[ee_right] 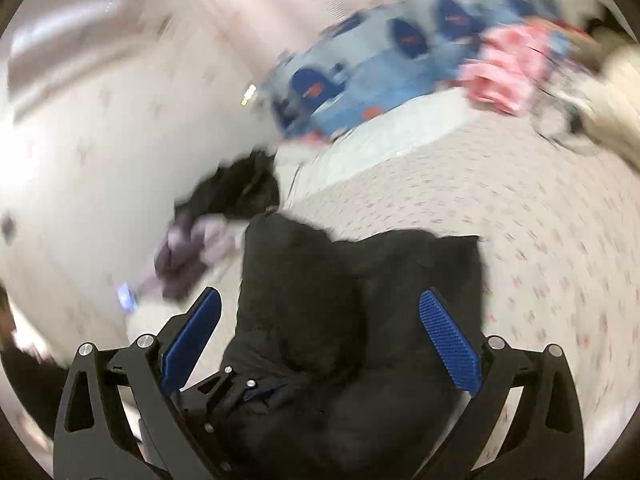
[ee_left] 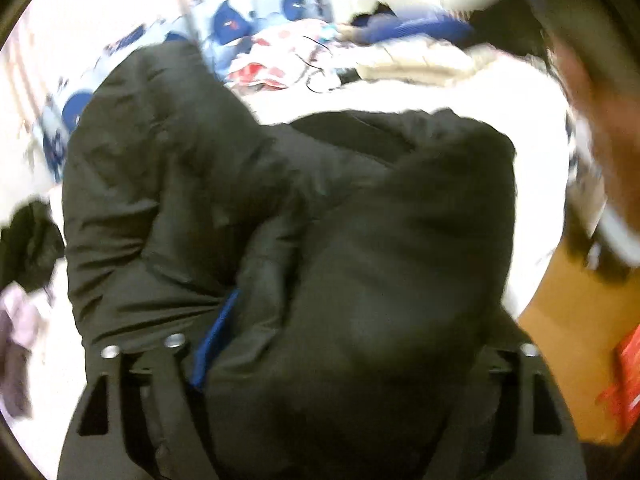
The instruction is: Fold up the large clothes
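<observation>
Left wrist view, far left: small dark garment (ee_left: 28, 244) and a pale lilac crumpled cloth (ee_left: 18, 320) lie on the white bed surface (ee_left: 360, 100).
Left wrist view, centre: bulky black padded jacket (ee_left: 304, 216) fills most of the picture, heaped on the bed, one puffy part reaching up-left, another bulging right.
Left gripper (ee_left: 320, 360): black frame at bottom edge; one blue finger pad (ee_left: 214, 336) shows, half buried in jacket folds; the other finger is hidden under fabric. Fingers stand wide apart, with jacket bulk lying between them; whether the pads press on it, cannot tell.
Left wrist view, back: blue patterned bedding (ee_left: 256, 16), red-and-white cloth (ee_left: 272, 60), cream quilted garment (ee_left: 416, 60).
Left wrist view, right: blurred person's arm with white cuff (ee_left: 600, 184); orange-brown floor (ee_left: 568, 344) at bed's edge.
Right wrist view, left: the same dark garment (ee_right: 236, 188) and lilac cloth (ee_right: 188, 252), just beside the jacket.
Right wrist view, centre: black jacket (ee_right: 360, 300) on the speckled sheet (ee_right: 540, 220); left gripper's frame (ee_right: 224, 388) pokes out from under it.
Right gripper (ee_right: 320, 340): both ribbed blue pads (ee_right: 448, 344) bare, spread wide; jacket lies beyond and between, not pinched.
Right wrist view, upper right: blue bedding (ee_right: 380, 56), pink cloth (ee_right: 508, 68). Heavy motion blur.
</observation>
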Tool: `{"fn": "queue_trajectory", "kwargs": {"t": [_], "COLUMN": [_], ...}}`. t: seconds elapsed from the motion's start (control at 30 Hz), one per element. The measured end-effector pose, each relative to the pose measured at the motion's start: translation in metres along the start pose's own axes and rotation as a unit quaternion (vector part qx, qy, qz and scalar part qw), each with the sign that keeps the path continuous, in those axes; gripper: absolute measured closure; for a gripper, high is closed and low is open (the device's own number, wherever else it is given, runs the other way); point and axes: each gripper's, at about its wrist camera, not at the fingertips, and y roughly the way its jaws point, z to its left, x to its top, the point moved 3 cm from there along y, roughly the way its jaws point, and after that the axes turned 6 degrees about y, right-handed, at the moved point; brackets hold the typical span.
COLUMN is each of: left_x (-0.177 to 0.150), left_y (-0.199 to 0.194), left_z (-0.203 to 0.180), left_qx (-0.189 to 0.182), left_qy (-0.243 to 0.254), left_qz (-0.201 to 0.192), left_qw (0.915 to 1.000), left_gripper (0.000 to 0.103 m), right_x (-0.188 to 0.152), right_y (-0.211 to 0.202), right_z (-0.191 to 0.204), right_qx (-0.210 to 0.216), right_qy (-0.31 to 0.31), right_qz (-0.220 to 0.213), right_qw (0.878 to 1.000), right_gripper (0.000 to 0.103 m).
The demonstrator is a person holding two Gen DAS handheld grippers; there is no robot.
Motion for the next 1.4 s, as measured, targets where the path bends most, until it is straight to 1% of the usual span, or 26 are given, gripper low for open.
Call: {"fn": "queue_trajectory", "kwargs": {"t": [0.03, 0.1, 0.13, 0.2, 0.27, 0.33, 0.4, 0.47, 0.5, 0.53, 0.57, 0.67, 0.73, 0.8, 0.83, 0.93, 1.0, 1.03, 1.07, 1.1, 1.13, 1.2, 1.23, 1.3, 1.37, 1.4], "left_x": [-0.001, -0.003, -0.004, -0.014, -0.025, -0.034, -0.043, -0.056, -0.065, -0.070, -0.079, -0.103, -0.126, -0.142, -0.148, -0.157, -0.152, -0.146, -0.140, -0.131, -0.120, -0.094, -0.083, -0.060, -0.047, -0.046], "left_y": [0.001, 0.001, 0.001, -0.007, -0.020, -0.035, -0.057, -0.074, -0.086, -0.093, -0.092, -0.068, -0.055, -0.030, -0.017, 0.014, 0.041, 0.056, 0.066, 0.075, 0.074, 0.071, 0.067, 0.055, 0.046, 0.042], "left_z": [-0.005, -0.007, -0.010, -0.002, 0.002, 0.007, 0.027, 0.052, 0.079, 0.092, 0.124, 0.197, 0.219, 0.234, 0.239, 0.233, 0.225, 0.220, 0.217, 0.214, 0.213, 0.216, 0.222, 0.239, 0.263, 0.275], "left_qx": [0.013, 0.019, 0.017, 0.004, -0.024, -0.057, -0.114, -0.162, -0.193, -0.202, -0.210, -0.194, -0.198, -0.219, -0.227, -0.251, -0.297, -0.325, -0.346, -0.352, -0.345, -0.324, -0.314, -0.277, -0.240, -0.224], "left_qy": [0.013, 0.027, 0.029, 0.035, 0.037, 0.028, -0.027, -0.091, -0.152, -0.185, -0.237, -0.352, -0.401, -0.443, -0.457, -0.477, -0.488, -0.495, -0.497, -0.495, -0.481, -0.439, -0.422, -0.381, -0.354, -0.349], "left_qz": [0.003, 0.001, -0.002, -0.010, -0.020, -0.031, -0.052, -0.070, -0.094, -0.106, -0.120, -0.123, -0.115, -0.101, -0.092, -0.066, -0.064, -0.062, -0.062, -0.060, -0.068, -0.092, -0.100, -0.118, -0.129, -0.131], "left_qw": [0.9998, 0.9995, 0.9994, 0.9993, 0.9988, 0.9975, 0.9918, 0.9800, 0.9648, 0.9558, 0.9409, 0.9073, 0.8869, 0.8633, 0.8550, 0.8394, 0.8182, 0.8032, 0.7934, 0.7918, 0.8032, 0.8330, 0.8448, 0.8743, 0.8947, 0.9005], "left_gripper": [0.023, 0.021, 0.021, 0.021, 0.021, 0.020, 0.020, 0.020, 0.020, 0.020, 0.020, 0.017, 0.017, 0.017, 0.017, 0.017, 0.007, 0.007, 0.006, 0.006, 0.006, 0.007, 0.010, 0.015, 0.016, 0.016], "right_x": [0.000, -0.013, -0.026, -0.040, -0.079, -0.084, -0.084, -0.082, -0.082, -0.085, -0.082, -0.081, -0.084, -0.085, -0.088, -0.099, -0.106, -0.111, -0.112, -0.113, -0.112, -0.102, -0.097, -0.076, -0.055, -0.047], "right_y": [0.012, 0.046, 0.068, 0.097, 0.093, 0.087, 0.082, 0.073, 0.069, 0.068, 0.071, 0.067, 0.062, 0.060, 0.059, 0.055, 0.056, 0.058, 0.059, 0.062, 0.065, 0.077, 0.082, 0.106, 0.141, 0.155], "right_z": [0.009, 0.032, 0.034, 0.026, 0.019, 0.012, 0.007, 0.000, -0.001, -0.002, -0.008, -0.011, -0.016, -0.023, -0.029, -0.048, -0.058, -0.063, -0.064, -0.066, -0.069, -0.071, -0.070, -0.060, -0.040, -0.031], "right_qx": [-0.012, -0.062, -0.099, -0.167, -0.163, -0.160, -0.167, -0.175, -0.178, -0.187, -0.192, -0.204, -0.206, -0.203, -0.200, -0.172, -0.145, -0.134, -0.129, -0.124, -0.124, -0.122, -0.122, -0.101, -0.076, -0.068], "right_qy": [-0.024, -0.079, -0.106, -0.142, -0.124, -0.106, -0.096, -0.091, -0.089, -0.088, -0.087, -0.075, -0.062, -0.049, -0.038, 0.007, 0.033, 0.044, 0.047, 0.050, 0.051, 0.041, 0.038, 0.049, 0.040, 0.032], "right_qz": [0.019, 0.071, 0.104, 0.126, 0.134, 0.127, 0.115, 0.101, 0.098, 0.094, 0.093, 0.082, 0.077, 0.073, 0.069, 0.054, 0.038, 0.026, 0.020, 0.024, 0.027, 0.030, 0.028, 0.015, 0.011, 0.009], "right_qw": [0.999, 0.992, 0.984, 0.968, 0.969, 0.973, 0.975, 0.975, 0.975, 0.974, 0.973, 0.973, 0.973, 0.975, 0.977, 0.984, 0.988, 0.990, 0.990, 0.991, 0.991, 0.991, 0.991, 0.994, 0.996, 0.997], "right_gripper": [0.007, 0.007, 0.007, 0.007, 0.007, 0.007, 0.007, 0.007, 0.007, 0.007, 0.007, 0.007, 0.007, 0.007, 0.007, 0.007, 0.007, 0.007, 0.007, 0.007, 0.006, 0.006, 0.006, 0.006, 0.006, 0.006]}}
